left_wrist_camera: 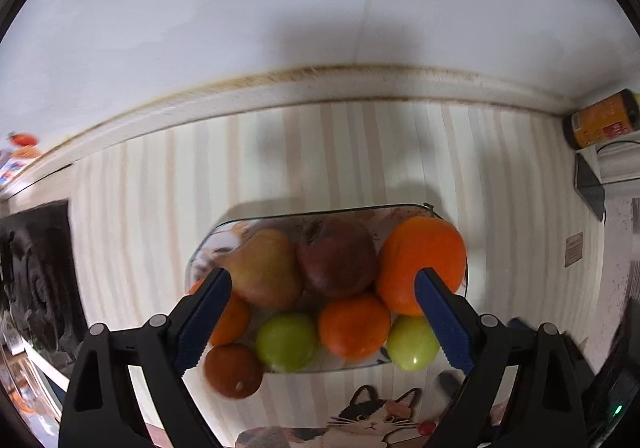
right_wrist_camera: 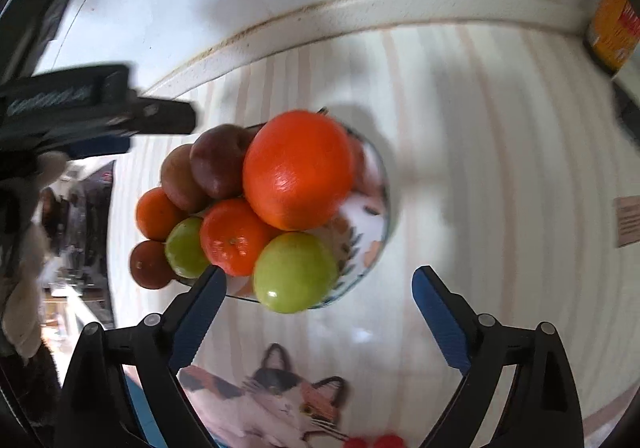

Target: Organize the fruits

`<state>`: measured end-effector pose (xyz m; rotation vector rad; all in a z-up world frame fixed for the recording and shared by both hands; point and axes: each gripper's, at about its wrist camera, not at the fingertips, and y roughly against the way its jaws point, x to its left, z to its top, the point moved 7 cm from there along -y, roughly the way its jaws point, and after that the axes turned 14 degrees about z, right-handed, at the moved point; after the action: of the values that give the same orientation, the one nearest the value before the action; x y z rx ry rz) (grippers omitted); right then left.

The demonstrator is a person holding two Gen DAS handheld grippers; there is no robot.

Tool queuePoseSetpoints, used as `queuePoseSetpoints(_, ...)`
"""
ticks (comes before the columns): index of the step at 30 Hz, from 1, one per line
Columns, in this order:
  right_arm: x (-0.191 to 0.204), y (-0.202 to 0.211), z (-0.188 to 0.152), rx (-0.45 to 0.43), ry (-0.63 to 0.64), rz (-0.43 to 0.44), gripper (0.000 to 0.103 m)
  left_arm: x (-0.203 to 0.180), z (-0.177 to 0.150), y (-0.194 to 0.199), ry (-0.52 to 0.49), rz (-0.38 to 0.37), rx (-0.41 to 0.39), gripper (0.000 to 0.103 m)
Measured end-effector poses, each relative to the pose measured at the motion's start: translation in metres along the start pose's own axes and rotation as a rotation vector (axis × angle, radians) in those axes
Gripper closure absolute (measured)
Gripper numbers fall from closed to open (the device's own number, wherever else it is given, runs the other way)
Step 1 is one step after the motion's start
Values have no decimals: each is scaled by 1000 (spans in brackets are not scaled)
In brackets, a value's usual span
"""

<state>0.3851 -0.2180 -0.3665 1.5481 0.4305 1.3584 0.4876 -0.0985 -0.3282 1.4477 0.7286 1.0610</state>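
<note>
Left wrist view: plate (left_wrist_camera: 224, 232) at 6 o'clock carries three oranges, two green apples, one pear; both grippers gape wide, empty.

fruits (left_wrist_camera: 340, 288) piled on plate (left_wrist_camera: 280, 217); plate on counter (left_wrist_camera: 320, 152) before wall (left_wrist_camera: 280, 28); can (left_wrist_camera: 600, 120) far right.

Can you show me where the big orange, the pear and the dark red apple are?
big orange (right_wrist_camera: 298, 170), right wrist view, middle of its shiny peel.
pear (left_wrist_camera: 266, 268), left wrist view, its wide lower body.
dark red apple (left_wrist_camera: 338, 256), left wrist view, middle of its skin.
</note>
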Motion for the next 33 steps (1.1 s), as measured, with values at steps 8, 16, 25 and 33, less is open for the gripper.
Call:
queuePoseSetpoints(8, 11, 49, -15, -78, 127, -177, 4, 46, -76, 43, 152, 60, -140, 9)
queuePoseSetpoints(16, 36, 82, -40, -131, 190, -186, 4, 60, -140, 69, 235, 73, -207, 9)
queuePoseSetpoints(25, 76, 135, -73, -194, 254, -162, 4, 65, -185, 119, 276, 50, -318, 9)
queuePoseSetpoints(33, 109, 179, -101, -248, 300, -141, 4, 70, -215, 154, 273, 34, -370, 9)
